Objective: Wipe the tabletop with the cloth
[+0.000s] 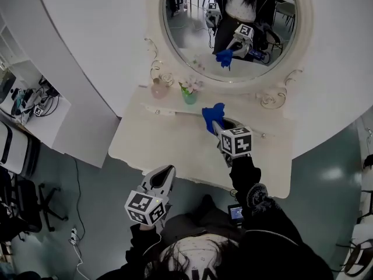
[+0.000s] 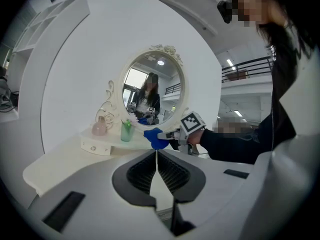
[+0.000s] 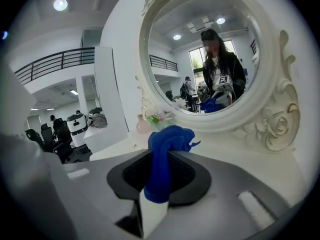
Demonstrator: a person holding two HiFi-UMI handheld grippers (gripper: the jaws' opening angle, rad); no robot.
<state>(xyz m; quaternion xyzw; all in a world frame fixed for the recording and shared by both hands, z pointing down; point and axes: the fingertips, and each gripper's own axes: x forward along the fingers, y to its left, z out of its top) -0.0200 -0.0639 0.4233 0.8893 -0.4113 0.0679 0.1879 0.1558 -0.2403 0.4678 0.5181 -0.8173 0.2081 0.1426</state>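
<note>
As right tool [image 3: 165,156] clamps, cloth [image 3: 169,136] bunched between

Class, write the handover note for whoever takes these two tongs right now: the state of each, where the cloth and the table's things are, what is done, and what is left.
Left tongs: shut, empty, held near the table's front edge.
Right tongs: shut on the blue cloth, bunched up, over the back of the tabletop below the mirror.
A pink bottle and a green vase stand at the back left.
Done: cloth is gripped. No wiped area can be told.
Left: wipe the tabletop, probably working round the bottle and vase.
</note>
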